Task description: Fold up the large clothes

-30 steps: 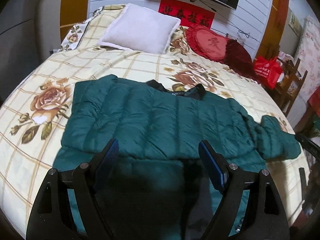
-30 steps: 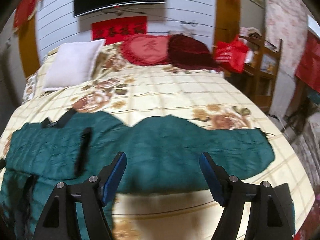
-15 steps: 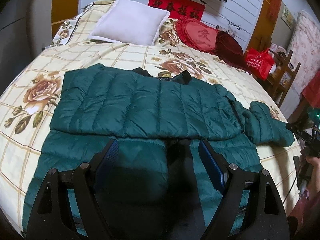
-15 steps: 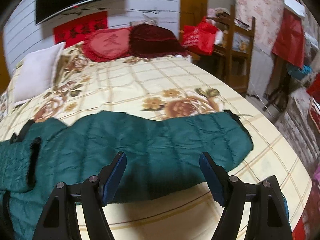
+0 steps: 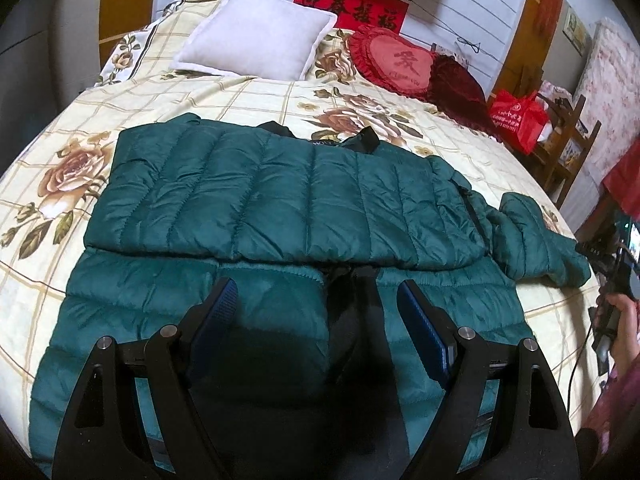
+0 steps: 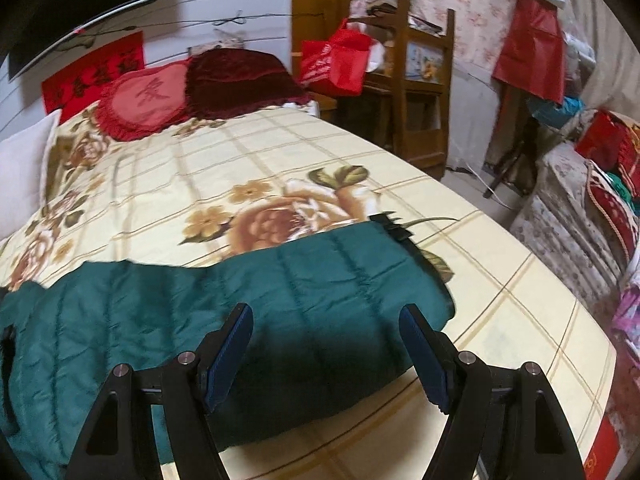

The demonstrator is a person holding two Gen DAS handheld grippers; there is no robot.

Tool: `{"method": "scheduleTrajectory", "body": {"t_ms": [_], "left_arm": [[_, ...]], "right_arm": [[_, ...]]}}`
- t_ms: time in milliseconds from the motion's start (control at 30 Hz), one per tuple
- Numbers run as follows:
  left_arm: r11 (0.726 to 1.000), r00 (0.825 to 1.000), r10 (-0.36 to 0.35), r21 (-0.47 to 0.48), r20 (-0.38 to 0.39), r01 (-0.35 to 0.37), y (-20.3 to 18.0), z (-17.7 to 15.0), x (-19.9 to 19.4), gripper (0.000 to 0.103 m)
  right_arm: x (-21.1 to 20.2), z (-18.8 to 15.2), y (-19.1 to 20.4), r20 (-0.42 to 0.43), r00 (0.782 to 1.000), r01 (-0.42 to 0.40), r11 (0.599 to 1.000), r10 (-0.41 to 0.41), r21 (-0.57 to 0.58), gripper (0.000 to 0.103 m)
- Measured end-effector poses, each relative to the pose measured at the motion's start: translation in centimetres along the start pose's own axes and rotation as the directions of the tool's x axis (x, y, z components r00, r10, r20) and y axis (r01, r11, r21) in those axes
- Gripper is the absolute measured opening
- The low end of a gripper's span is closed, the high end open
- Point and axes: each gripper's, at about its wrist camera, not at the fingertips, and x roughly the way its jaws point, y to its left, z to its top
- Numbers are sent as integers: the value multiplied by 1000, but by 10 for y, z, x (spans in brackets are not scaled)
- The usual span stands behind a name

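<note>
A dark green quilted puffer jacket (image 5: 280, 204) lies across the floral bedspread (image 5: 248, 100), its far half folded over the near half, black collar at the far edge. One sleeve (image 5: 536, 240) stretches out to the right. My left gripper (image 5: 316, 304) is open and empty, hovering over the jacket's near half. In the right wrist view the sleeve (image 6: 248, 304) lies flat with its black cuff (image 6: 394, 228) at the far right end. My right gripper (image 6: 326, 328) is open and empty just above the sleeve.
A white pillow (image 5: 260, 36) and red heart cushions (image 5: 400, 60) sit at the bed's head. A wooden shelf unit (image 6: 416, 80) with red bags (image 6: 340, 60) stands right of the bed. Piled fabrics (image 6: 588, 208) lie at far right. The person's hand (image 5: 616, 320) shows in the left view.
My left gripper has pulled back, showing more of the jacket's near half. My right gripper has swung right along the sleeve toward its cuff end. Both stay open.
</note>
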Motion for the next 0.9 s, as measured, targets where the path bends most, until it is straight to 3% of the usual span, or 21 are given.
{"method": "scheduleTrajectory", "body": {"t_ms": [200, 367, 700, 900], "left_arm": [[1000, 1000, 11, 8, -1, -11, -1, -3, 4, 82], [1000, 1000, 14, 6, -10, -14, 1, -4, 6, 82], [1000, 999, 19, 2, -28, -19, 2, -7, 12, 82], [1000, 999, 18, -3, -30, -18, 3, -8, 13, 82]], "right_arm": [[21, 6, -21, -31, 998, 48, 997, -46, 60, 73], [37, 10, -40, -62, 998, 27, 989, -18, 148, 77], [66, 17, -52, -123, 992, -6, 976, 33, 216, 80], [71, 10, -46, -135, 990, -22, 983, 47, 182, 80]]}}
